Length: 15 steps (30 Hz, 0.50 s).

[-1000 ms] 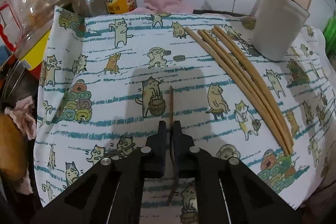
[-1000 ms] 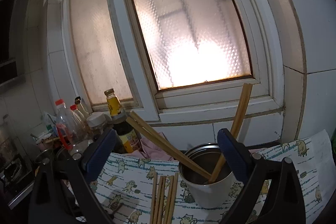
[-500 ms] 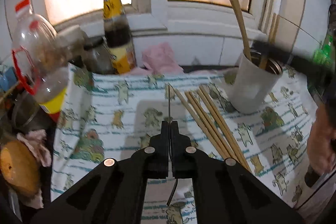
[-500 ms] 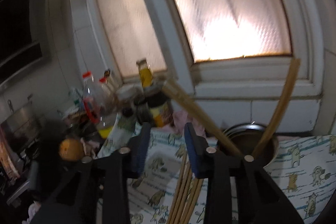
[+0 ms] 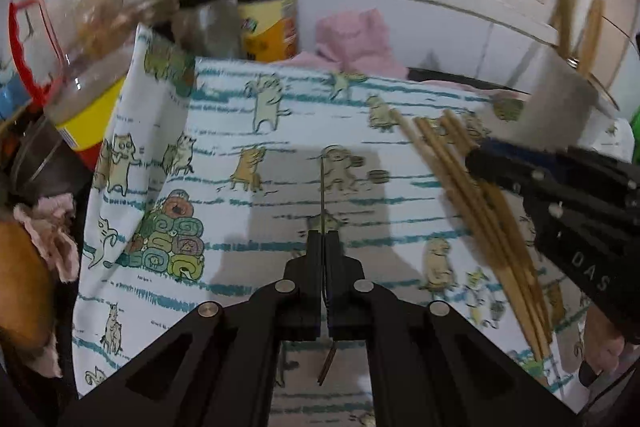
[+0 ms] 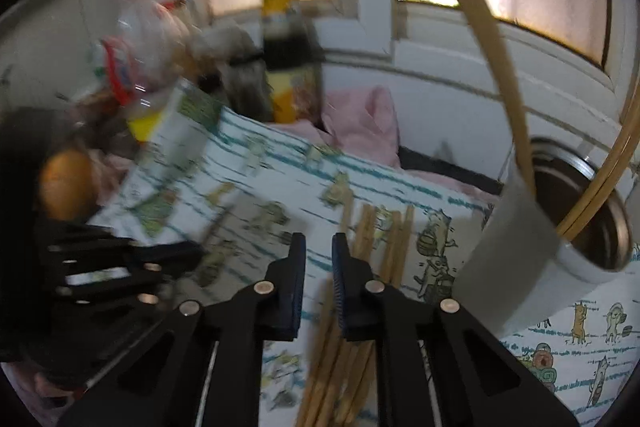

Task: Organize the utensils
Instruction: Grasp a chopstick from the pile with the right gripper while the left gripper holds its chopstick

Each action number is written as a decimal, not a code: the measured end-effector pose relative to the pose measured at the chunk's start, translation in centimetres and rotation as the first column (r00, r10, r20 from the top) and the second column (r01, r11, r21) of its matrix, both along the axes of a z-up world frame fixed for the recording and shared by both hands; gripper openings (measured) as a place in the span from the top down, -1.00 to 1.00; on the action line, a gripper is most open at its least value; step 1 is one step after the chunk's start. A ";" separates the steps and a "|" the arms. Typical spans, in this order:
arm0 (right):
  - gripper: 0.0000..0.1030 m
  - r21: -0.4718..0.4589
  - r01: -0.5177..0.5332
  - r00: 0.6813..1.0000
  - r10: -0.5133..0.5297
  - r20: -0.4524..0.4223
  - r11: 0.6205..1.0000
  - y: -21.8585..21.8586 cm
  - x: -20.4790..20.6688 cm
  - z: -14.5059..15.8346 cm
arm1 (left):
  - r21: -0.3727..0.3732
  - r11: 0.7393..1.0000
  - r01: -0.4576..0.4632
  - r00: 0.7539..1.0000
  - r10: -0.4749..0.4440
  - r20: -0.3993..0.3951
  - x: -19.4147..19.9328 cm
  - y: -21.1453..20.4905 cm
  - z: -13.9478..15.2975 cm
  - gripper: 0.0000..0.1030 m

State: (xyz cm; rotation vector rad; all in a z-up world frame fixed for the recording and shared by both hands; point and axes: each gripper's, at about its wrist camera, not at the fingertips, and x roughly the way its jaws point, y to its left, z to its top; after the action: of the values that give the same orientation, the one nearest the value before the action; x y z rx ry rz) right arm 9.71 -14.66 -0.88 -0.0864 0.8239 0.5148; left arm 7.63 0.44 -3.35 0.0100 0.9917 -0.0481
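Left gripper (image 5: pixel 323 239) is clamped on a thin dark stick (image 5: pixel 322 187), held above the cat-print cloth (image 5: pixel 224 131). Right gripper (image 6: pixel 318 247), jaws just closing to a narrow gap with nothing between them, hovers over loose chopsticks (image 6: pixel 384 235) lying beside the metal holder (image 6: pixel 532 259).

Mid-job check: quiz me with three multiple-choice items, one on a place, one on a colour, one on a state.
1. The loose chopsticks lie: A in the cup; B on the cloth; C on the sill.
2. The rag by the wall is: A pink; B blue; C black.
3. The left claw is: A open; B shut, empty; C shut on a thin stick.

Answers: B, they lie flat on the cat print; A, pink folds show behind the cloth; C, the stick runs between closed jaws.
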 end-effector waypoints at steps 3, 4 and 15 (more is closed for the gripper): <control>0.77 0.005 -0.015 0.996 0.015 -0.084 1.000 -0.1 1.0 -1.5 | -0.008 1.000 -0.016 0.999 0.016 -0.039 1.0 0.7 -1.0 0.98; 0.77 0.003 -0.010 0.995 0.011 -0.101 1.000 -0.1 1.3 -2.0 | -0.008 1.000 -0.031 0.999 0.030 -0.044 1.2 0.9 -1.2 0.98; 0.84 -0.063 0.023 0.989 -0.032 -0.146 0.998 1.0 2.6 -4.1 | -0.026 0.999 -0.031 0.996 0.029 -0.082 2.6 1.4 -1.6 0.90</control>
State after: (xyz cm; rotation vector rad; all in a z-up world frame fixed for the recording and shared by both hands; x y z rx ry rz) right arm 12.30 -13.63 -4.94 -0.0940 0.9834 0.4741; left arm 10.25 1.84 -4.91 -0.0319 1.0726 -0.0350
